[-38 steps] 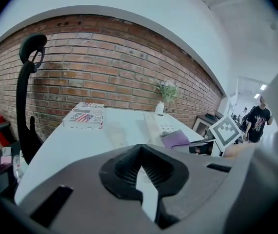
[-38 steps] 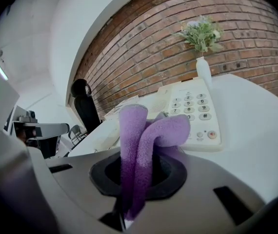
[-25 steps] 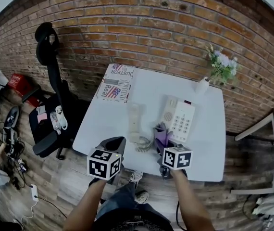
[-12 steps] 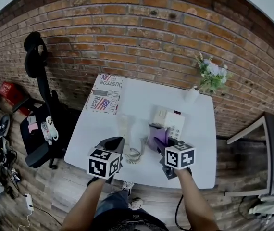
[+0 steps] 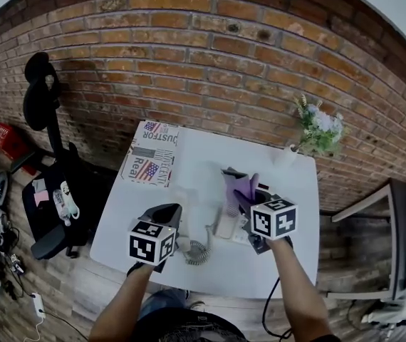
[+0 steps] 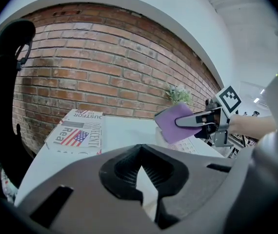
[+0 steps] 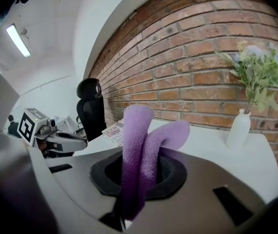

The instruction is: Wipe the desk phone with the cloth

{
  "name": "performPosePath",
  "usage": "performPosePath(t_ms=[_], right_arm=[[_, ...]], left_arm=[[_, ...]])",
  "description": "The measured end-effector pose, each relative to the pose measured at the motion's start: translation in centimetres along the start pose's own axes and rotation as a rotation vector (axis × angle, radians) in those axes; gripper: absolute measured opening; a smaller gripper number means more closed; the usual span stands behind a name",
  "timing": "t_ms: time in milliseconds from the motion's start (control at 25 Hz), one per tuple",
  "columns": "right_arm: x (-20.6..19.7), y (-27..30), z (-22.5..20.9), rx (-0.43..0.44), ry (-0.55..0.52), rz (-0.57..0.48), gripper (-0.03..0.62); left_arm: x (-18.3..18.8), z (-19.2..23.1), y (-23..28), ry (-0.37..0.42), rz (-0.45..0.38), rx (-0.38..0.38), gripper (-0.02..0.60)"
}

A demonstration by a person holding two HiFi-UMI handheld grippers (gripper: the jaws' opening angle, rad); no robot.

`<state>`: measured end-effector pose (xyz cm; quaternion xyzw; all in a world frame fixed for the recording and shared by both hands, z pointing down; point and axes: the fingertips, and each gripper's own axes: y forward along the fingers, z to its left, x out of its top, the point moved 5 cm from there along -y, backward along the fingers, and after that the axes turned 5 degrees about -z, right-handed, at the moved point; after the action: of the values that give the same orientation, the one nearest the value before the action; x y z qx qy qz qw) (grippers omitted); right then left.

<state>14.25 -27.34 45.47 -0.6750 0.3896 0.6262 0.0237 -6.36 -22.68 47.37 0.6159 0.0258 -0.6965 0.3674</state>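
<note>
The white desk phone (image 5: 226, 224) sits on the white table (image 5: 204, 152), its base mostly hidden under my right gripper (image 5: 249, 198). Its handset (image 5: 183, 202) lies off the base to the left, with the coiled cord (image 5: 196, 251) trailing toward me. My right gripper (image 7: 138, 179) is shut on a purple cloth (image 7: 145, 145) that sticks up folded between the jaws; the cloth (image 5: 241, 187) hangs over the phone's far part. My left gripper (image 5: 166, 214) hovers near the front edge beside the handset, shut and holding nothing. The left gripper view shows the cloth (image 6: 177, 123) above the keypad (image 6: 190, 145).
A printed cardboard box (image 5: 149, 162) lies at the table's back left. A white vase (image 5: 286, 155) with flowers (image 5: 318, 125) stands at the back right by the brick wall. A black office chair (image 5: 45, 112) stands left of the table, with clutter on the wooden floor.
My right gripper has carried the cloth forward from the phone's near edge to over its base. The left gripper has stayed in place. The head view has shifted.
</note>
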Motion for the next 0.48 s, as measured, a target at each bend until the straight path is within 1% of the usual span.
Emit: performPosePath(t_ms=[200,480], right_arm=[[2.7,2.5,-1.8,-0.007,-0.076,0.033,0.046],[4.9,5.9,-4.3,-0.005,-0.181,0.101,0.048]], left_arm=[[1.0,1.7,2.0,-0.017,-0.003,-0.003,0.005],[1.3,3.1,3.9,-0.034,-0.002,-0.002,0.005]])
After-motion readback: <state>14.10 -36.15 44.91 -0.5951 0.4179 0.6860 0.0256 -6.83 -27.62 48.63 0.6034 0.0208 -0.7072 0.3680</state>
